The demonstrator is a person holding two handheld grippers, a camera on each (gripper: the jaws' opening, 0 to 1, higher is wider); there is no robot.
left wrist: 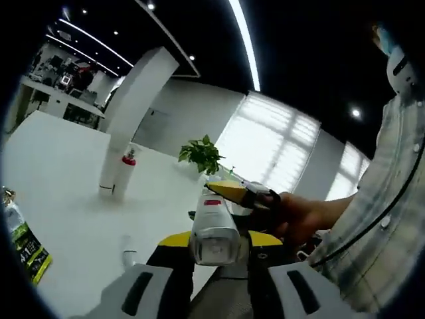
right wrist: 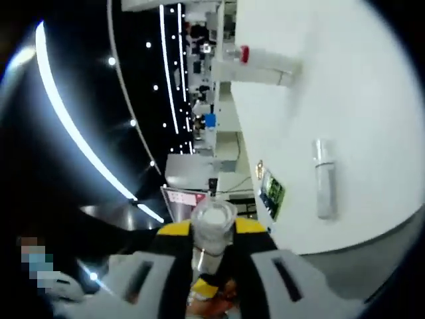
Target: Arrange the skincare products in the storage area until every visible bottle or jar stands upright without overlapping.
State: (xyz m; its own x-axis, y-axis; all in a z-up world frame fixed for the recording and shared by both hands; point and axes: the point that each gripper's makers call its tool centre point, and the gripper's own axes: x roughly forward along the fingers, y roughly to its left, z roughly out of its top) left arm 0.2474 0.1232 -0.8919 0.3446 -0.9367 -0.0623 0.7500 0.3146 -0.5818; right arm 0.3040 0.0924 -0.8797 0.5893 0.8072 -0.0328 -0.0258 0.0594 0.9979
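While both grippers meet in mid-air off the tabletop (left wrist: 60,179), left gripper (left wrist: 214,256) and right gripper (right wrist: 214,256) each have fingers closed on one bottle (left wrist: 214,226) w/ clear cap. Prob. light, stiff, slick plastic; grip body, not cap. White tube (right wrist: 324,178) lies flat on tabletop, small green pack (right wrist: 271,194) near it.

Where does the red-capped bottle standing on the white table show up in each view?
Left gripper view: red-capped bottle left of centre, standing upright.
Right gripper view: the same bottle at upper right, appearing sideways because the camera is rolled.
Shared landmark: green packet.
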